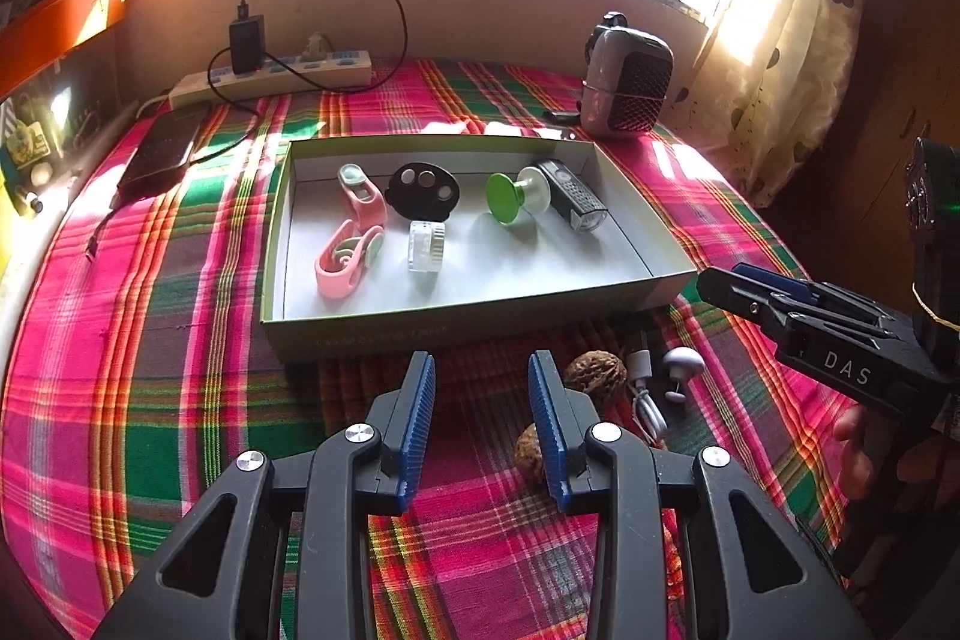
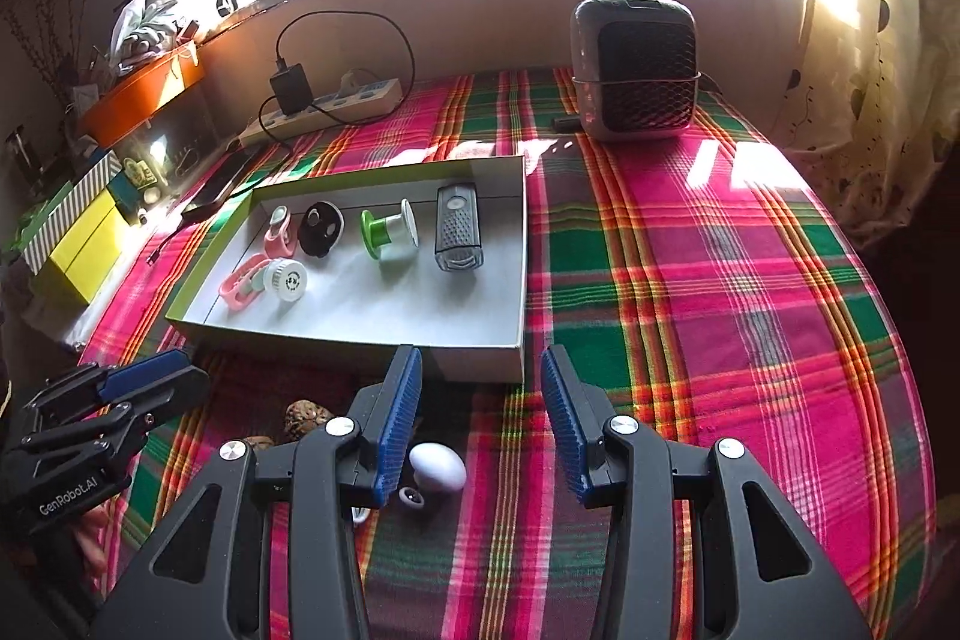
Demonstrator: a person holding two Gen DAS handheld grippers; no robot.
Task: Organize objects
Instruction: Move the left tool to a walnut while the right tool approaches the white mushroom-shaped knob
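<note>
Here the sorting is partly done: the shallow box on the plaid-covered surface already holds a pink clip, a black disc, a green-and-white spool, a clear jar and a dark bike light. Loose things lie just in front of the box: two walnuts, a white cable and a white mushroom-shaped piece. The left tool hangs open and empty, one walnut just beside its right finger. The right tool is also open and empty, above the white piece. The step in hand seems to be picking the next loose item; that likely calls for lowering a tool until its fingers straddle the target, then closing.
</note>
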